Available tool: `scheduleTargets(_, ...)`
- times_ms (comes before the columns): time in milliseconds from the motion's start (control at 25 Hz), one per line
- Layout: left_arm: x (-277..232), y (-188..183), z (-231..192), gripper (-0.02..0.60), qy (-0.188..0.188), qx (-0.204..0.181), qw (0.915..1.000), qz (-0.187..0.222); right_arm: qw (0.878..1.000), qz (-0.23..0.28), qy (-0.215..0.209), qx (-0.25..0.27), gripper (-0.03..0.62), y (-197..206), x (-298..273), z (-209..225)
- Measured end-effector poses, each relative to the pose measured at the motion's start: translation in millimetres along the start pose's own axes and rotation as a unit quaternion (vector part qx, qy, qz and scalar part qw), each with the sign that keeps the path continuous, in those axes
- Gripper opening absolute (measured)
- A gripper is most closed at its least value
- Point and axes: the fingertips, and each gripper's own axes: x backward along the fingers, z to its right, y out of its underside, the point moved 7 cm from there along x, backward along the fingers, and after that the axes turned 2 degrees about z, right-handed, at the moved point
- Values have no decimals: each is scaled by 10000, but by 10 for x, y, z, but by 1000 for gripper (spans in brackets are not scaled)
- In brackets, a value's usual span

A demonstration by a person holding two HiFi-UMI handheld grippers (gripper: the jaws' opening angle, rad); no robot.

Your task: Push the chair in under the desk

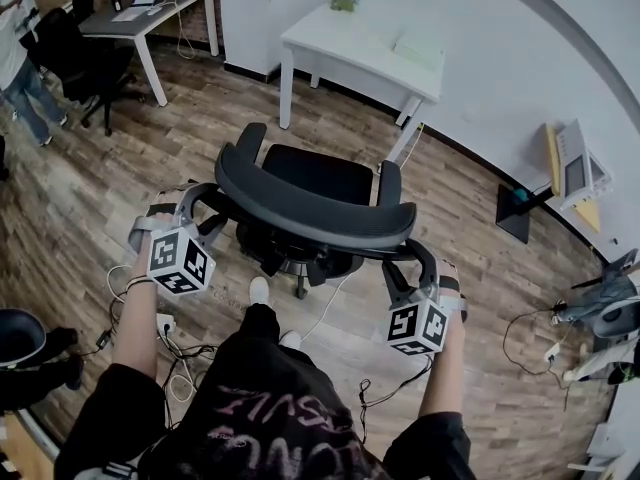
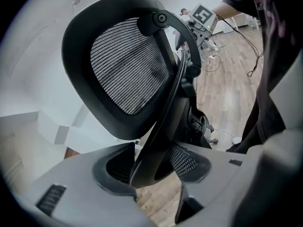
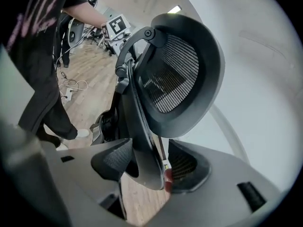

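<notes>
A black office chair (image 1: 310, 213) with a mesh back stands on the wood floor, its seat facing the white desk (image 1: 350, 48) and still well short of it. My left gripper (image 1: 203, 208) is at the left end of the backrest frame. In the left gripper view the curved frame bar (image 2: 163, 126) runs between the jaws of the left gripper (image 2: 151, 167), which stand wide around it. My right gripper (image 1: 410, 263) is at the right end of the frame. There the frame bar (image 3: 142, 141) lies between the right gripper's (image 3: 151, 162) jaws, with a thin gap on one side.
A plant (image 1: 343, 1) and a pale box sit on the white desk. Cables and a power strip (image 1: 165, 323) trail on the floor by my feet. A second desk (image 1: 140, 13) with dark chairs and a person (image 1: 20, 68) is far left. Equipment (image 1: 575, 168) lines the right wall.
</notes>
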Motion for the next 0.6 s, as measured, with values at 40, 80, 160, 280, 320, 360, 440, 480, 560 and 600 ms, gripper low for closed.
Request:
scheduleTargets(40,-8,5,-5,244,39,22,10000,23,10000,-15,-39,12,245,4,-8,1)
scheduleTargets(80,-14,13,-7,244,86,37,9999,40,9999,-44,-88,52,245,6,-21,-3)
scheduleTargets(160,-32,30,-4,245,177,-19,9998,19,9996,-105,-188,157,245,9,-62,-13)
scheduleTargets(280,-86,32,-8,247,263,-210,9994,-89,9992,-172,-272,219,245,17,-140,-25)
scheduleTargets(320,-106,27,-13,247,281,-241,9993,-101,9992,-189,-276,233,245,19,-167,-33)
scheduleTargets(360,-127,21,-17,247,301,-264,9991,-104,9991,-203,-282,242,245,21,-194,-43)
scheduleTargets(440,-166,14,-11,249,353,-313,9988,-106,9990,-214,-317,234,245,23,-240,-62)
scheduleTargets(480,-180,17,-6,249,381,-328,9987,-103,9990,-214,-335,224,245,24,-258,-69)
scheduleTargets(560,-196,24,-10,252,432,-330,9985,-81,9989,-214,-351,220,244,27,-284,-69)
scheduleTargets(600,-203,27,-13,252,458,-330,9984,-67,9988,-223,-365,221,242,27,-290,-65)
